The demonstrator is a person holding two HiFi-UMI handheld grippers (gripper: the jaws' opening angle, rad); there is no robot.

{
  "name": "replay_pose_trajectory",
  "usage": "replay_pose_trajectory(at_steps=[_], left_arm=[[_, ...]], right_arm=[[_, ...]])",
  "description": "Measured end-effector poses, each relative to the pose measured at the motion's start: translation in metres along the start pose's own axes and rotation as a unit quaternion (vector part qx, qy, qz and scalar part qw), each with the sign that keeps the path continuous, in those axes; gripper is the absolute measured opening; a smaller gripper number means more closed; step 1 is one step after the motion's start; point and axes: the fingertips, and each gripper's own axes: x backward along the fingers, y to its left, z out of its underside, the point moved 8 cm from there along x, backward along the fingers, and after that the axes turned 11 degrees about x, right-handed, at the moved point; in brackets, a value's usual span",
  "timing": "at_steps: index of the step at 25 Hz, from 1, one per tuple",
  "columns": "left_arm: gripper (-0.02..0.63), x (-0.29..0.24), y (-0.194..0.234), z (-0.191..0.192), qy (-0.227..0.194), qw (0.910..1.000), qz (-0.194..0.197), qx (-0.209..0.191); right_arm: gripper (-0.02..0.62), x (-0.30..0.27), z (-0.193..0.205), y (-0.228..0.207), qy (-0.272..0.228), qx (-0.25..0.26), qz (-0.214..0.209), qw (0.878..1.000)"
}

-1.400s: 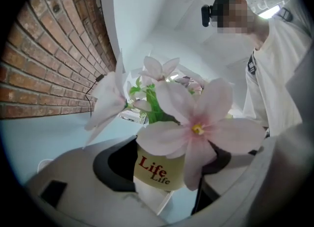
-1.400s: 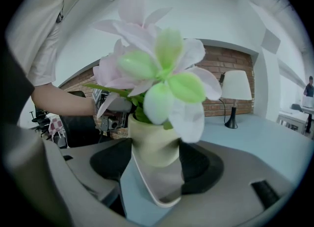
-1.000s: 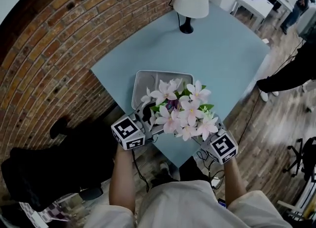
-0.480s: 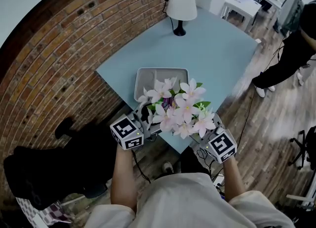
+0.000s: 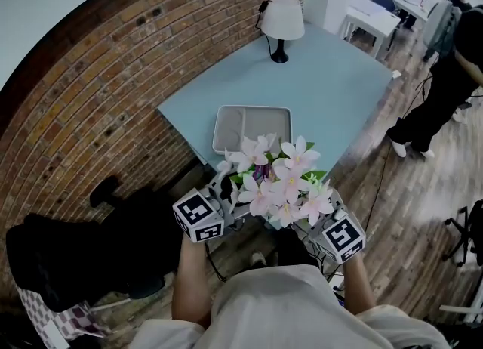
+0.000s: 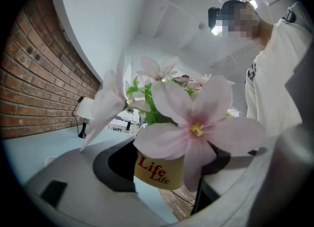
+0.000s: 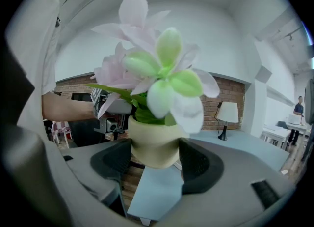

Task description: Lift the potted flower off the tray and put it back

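The potted flower [image 5: 278,180], pink-white blooms in a cream pot, hangs in the air beyond the near corner of the blue table [image 5: 332,91], close to my body. My left gripper [image 5: 229,198] and right gripper [image 5: 308,217] clamp the pot from opposite sides. In the left gripper view the pot [image 6: 156,173] carries the word "Life" and sits between the dark pads of the left gripper [image 6: 167,164]; a bloom hides the right pad. The right gripper view has both pads of the right gripper [image 7: 154,158] pressed on the pot [image 7: 153,145]. The grey tray [image 5: 252,128] lies empty on the table.
A white table lamp [image 5: 281,23] stands at the table's far corner. A brick wall [image 5: 90,91] runs along the left. A dark heap [image 5: 68,257] lies on the floor at lower left. A person [image 5: 445,68] stands at the right, beside white desks.
Both grippers have carried the potted flower back toward my body and a little up. The blooms no longer cover the tray, which now shows whole and empty.
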Motion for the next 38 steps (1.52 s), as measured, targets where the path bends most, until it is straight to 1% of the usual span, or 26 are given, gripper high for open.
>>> replay_pose_trajectory(at_steps=[5, 11, 18, 24, 28, 30, 35, 38], left_arm=[[0.356, -0.001, 0.001, 0.001, -0.001, 1.0, -0.009, -0.003], [0.356, 0.001, -0.002, 0.0, -0.007, 0.9999, -0.007, -0.004], [0.356, 0.0, 0.001, 0.006, -0.006, 0.9999, -0.013, -0.002], [0.356, -0.004, 0.011, 0.018, 0.004, 0.9995, -0.031, 0.0], [0.356, -0.006, 0.018, 0.032, 0.005, 0.9991, -0.04, 0.008], [0.356, -0.009, 0.029, 0.037, 0.005, 0.9988, -0.048, 0.013], [0.356, -0.031, 0.094, 0.033, 0.002, 0.9966, -0.071, 0.042], [0.356, -0.044, 0.121, 0.037, 0.007, 0.9946, -0.09, 0.05]], right_arm=[[0.321, -0.002, 0.003, -0.004, -0.005, 0.0, -0.008, 1.0], [0.321, 0.0, 0.0, -0.002, -0.006, 0.002, -0.005, 1.0], [0.321, -0.004, 0.007, -0.001, -0.005, -0.003, -0.008, 1.0], [0.319, -0.013, 0.021, -0.007, 0.001, 0.004, -0.021, 1.0], [0.32, -0.02, 0.036, -0.006, -0.004, -0.003, -0.029, 1.0], [0.319, -0.031, 0.044, -0.013, -0.004, -0.006, -0.036, 0.999], [0.32, -0.08, 0.056, -0.066, 0.014, -0.004, -0.065, 0.998], [0.321, -0.103, 0.069, -0.089, 0.024, 0.006, -0.08, 0.996]])
